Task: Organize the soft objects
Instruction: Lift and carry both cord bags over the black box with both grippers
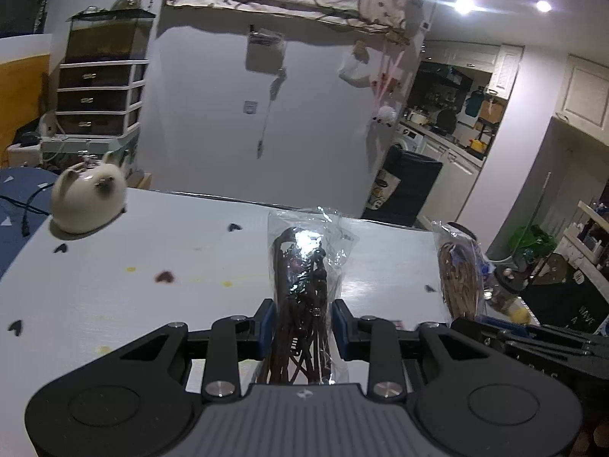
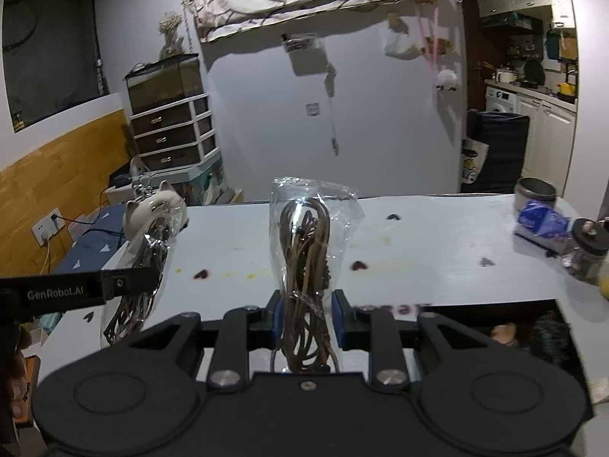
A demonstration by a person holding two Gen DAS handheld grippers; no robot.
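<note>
Left tongs (image 1: pixel 302 327) pinching dark bag (image 1: pixel 300 266), right tongs (image 2: pixel 306 318) pinching brown bag (image 2: pixel 306 243); slick film between pads, possible slipping out.

The left claw (image 1: pixel 303 323) points forward and somewhat downward, its two blue-padded fingers (image 1: pixel 266 323) drawn close together and pressed on a clear packet of dark cord (image 1: pixel 300 266) that stands up between them. The right claw (image 2: pixel 307 318) is held in the same attitude, its fingers (image 2: pixel 340 318) likewise clamped on a clear packet of brown cord (image 2: pixel 306 251). The two claws sit side by side, level with each other, each visible at the edge of the other's view.
</note>
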